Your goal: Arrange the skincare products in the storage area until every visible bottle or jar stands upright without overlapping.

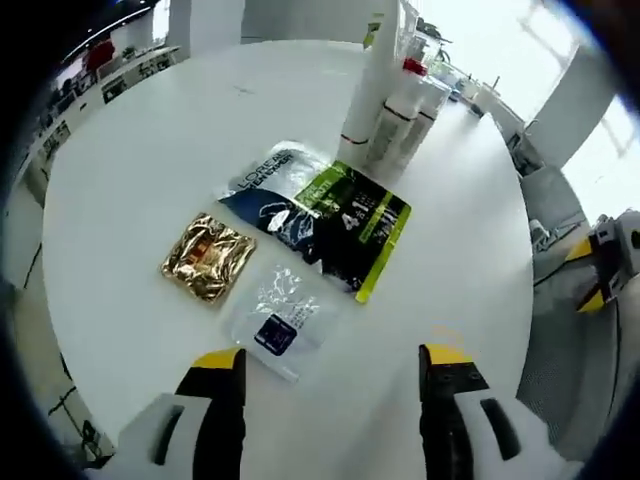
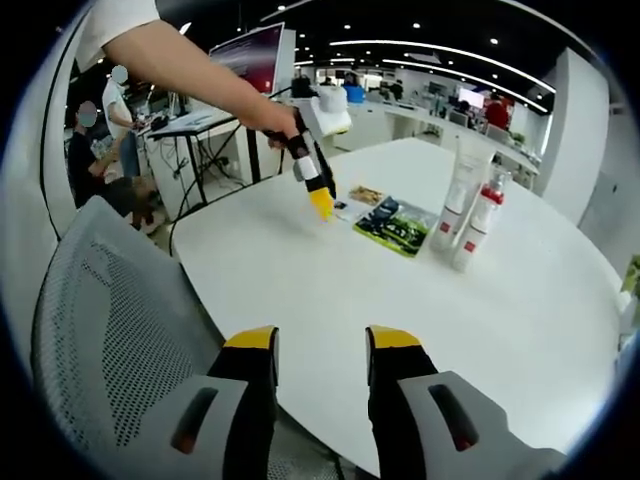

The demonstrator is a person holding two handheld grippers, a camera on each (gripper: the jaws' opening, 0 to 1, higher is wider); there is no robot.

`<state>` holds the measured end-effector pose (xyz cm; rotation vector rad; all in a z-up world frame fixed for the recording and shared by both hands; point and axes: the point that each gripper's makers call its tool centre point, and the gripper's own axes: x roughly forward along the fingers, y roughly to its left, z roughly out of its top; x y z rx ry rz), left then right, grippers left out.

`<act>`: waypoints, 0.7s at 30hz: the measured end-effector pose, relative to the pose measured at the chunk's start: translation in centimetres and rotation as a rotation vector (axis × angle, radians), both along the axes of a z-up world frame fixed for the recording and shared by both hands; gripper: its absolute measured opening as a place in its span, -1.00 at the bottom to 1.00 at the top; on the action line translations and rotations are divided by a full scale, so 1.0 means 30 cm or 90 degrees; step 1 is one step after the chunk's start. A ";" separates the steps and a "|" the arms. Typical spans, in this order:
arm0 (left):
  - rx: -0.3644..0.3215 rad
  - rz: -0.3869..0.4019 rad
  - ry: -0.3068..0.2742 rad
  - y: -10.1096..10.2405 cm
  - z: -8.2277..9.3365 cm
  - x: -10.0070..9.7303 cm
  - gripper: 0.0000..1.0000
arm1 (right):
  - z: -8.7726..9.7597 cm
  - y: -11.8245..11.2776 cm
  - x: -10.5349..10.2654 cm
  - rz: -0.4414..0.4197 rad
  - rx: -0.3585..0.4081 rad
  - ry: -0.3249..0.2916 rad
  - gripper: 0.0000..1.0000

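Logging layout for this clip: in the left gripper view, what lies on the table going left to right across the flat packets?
Gold foil sachet → clear sachet with dark label → black and green packet. The white and blue packet overlaps the black and green one, so it is left out.

White tubes (image 1: pixel 385 95) stand upright together at the round table's far side — four flat sachets (image 1: pixel 300 245), gold, clear, blue, green-black, lie just before them.

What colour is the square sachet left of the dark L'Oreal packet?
Shiny gold sachet, clearest in the left gripper view.
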<state>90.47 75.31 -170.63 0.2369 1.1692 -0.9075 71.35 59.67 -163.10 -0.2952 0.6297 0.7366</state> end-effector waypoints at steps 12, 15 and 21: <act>-0.090 0.109 -0.028 0.048 0.076 -0.073 0.51 | 0.037 0.023 0.004 0.000 0.046 -0.015 -0.25; -0.114 0.125 -0.055 0.043 0.108 -0.085 0.51 | 0.063 0.028 0.013 -0.013 0.085 -0.017 -0.16; -0.222 0.145 -0.113 -0.024 0.229 -0.145 0.54 | 0.112 0.037 0.022 -0.029 0.152 -0.024 -0.02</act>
